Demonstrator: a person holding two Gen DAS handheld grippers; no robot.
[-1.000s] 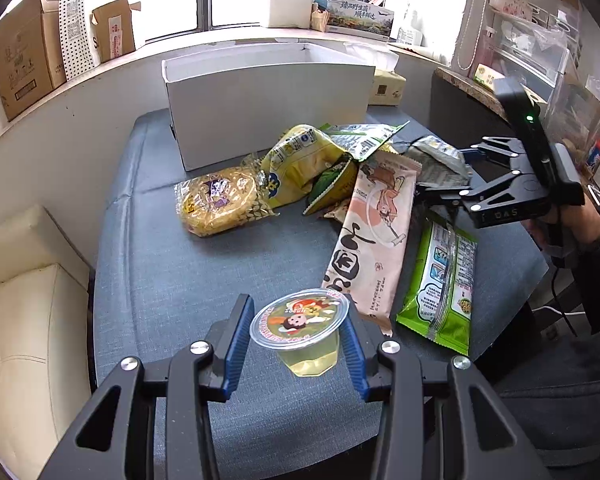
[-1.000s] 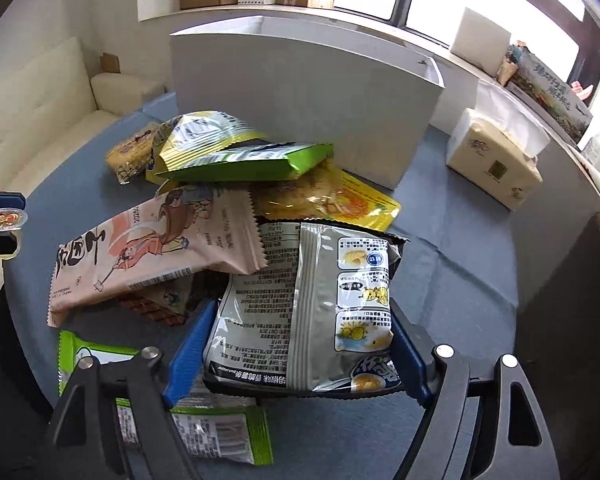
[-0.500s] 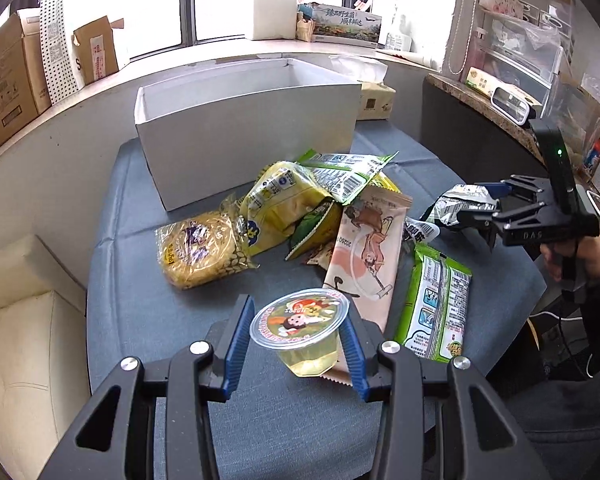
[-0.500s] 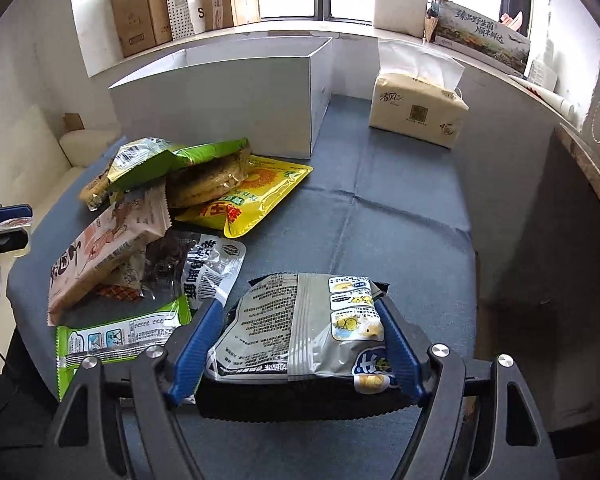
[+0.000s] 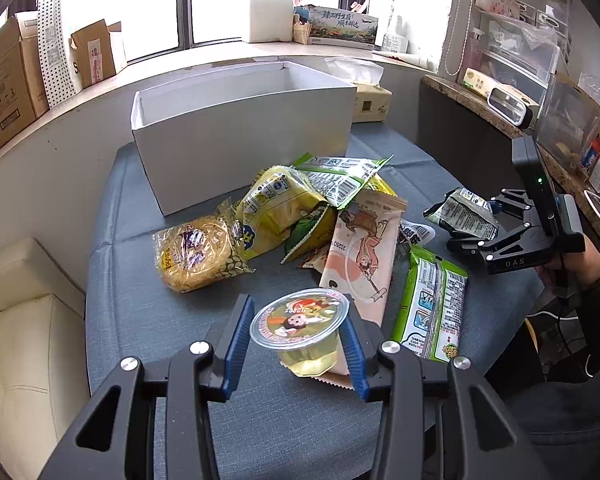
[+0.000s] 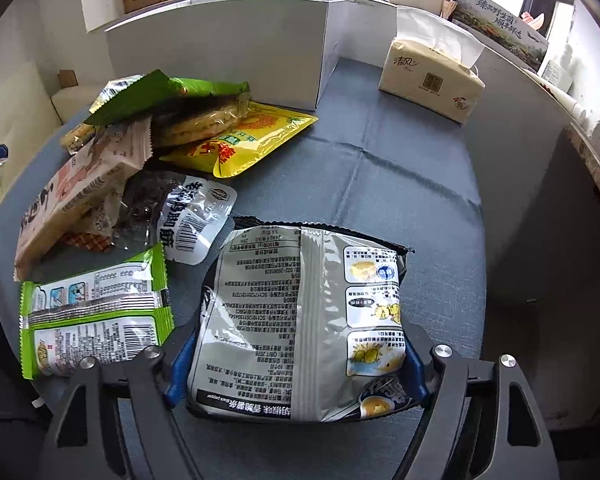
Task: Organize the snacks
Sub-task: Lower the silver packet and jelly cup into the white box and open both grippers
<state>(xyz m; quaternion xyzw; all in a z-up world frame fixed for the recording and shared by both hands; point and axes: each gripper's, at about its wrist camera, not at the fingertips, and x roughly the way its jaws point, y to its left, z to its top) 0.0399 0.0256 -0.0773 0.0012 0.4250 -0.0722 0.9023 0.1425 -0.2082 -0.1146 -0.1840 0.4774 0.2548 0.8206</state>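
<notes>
Two grips | left gripper (image 5: 298,344) clamps jelly cup (image 5: 300,326) | right gripper (image 6: 296,364) clamps silver packet (image 6: 300,320)

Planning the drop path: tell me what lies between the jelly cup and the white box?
In the left wrist view, the snack pile lies between jelly cup and white box.

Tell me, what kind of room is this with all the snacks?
Probably a living room or a small office used for storage. There is a cream sofa beside the grey table, cardboard boxes on the window ledge, and a tissue pack near the white box.
</notes>
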